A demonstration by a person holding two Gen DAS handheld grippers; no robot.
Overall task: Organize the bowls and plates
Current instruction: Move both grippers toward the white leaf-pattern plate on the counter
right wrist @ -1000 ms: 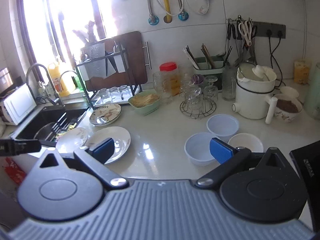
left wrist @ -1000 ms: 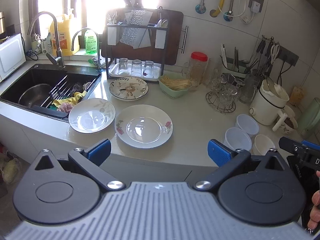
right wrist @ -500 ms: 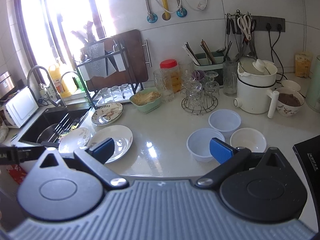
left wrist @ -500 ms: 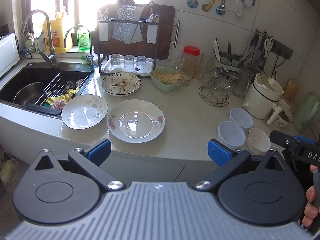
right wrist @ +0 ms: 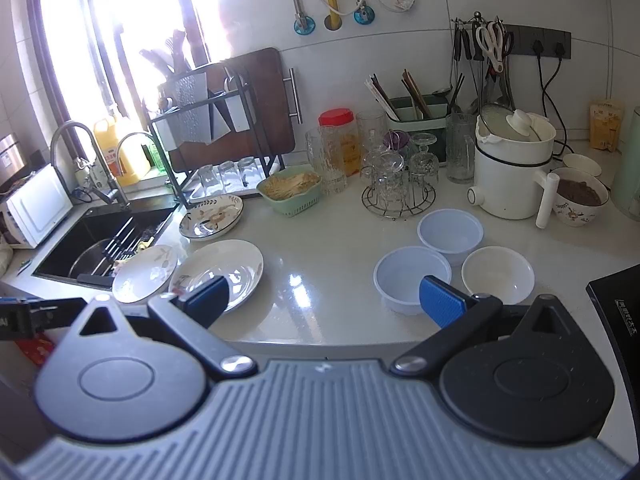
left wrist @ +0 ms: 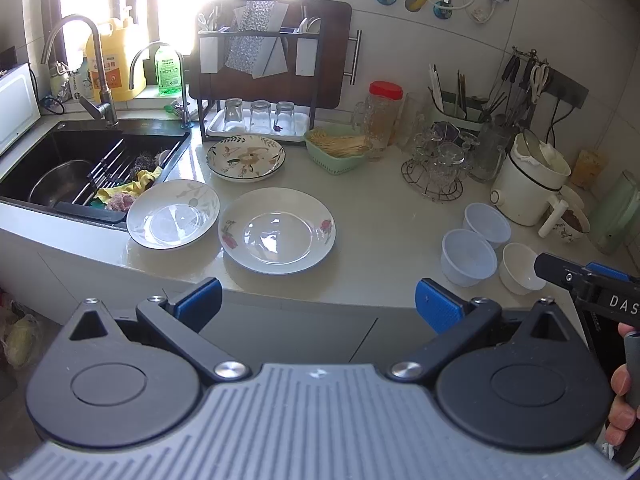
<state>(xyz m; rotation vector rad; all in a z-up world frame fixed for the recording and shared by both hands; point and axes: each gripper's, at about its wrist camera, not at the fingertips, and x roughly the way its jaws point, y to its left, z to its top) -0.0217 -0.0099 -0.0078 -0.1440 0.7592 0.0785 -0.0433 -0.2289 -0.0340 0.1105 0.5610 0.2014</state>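
Observation:
Three plates lie on the pale counter: a rose-patterned plate, a leaf-patterned plate to its left by the sink, and a dark-rimmed floral plate behind them. Three bowls cluster at the right: two pale blue ones and a white one. My left gripper hangs open in front of the counter edge, holding nothing. My right gripper is open too, just short of the near blue bowl and the rose plate. The right gripper's tip also shows at the left wrist view's right edge.
A black sink with a steel pot lies at the left. Behind stand a dish rack with glasses, a green basket, a red-lidded jar, a wire glass stand, a white cooker and a patterned bowl of brown food. A black hob borders the right.
Both grippers have pulled back and risen slightly from the counter, so plates and bowls sit a little farther off. Nothing on the counter has moved.

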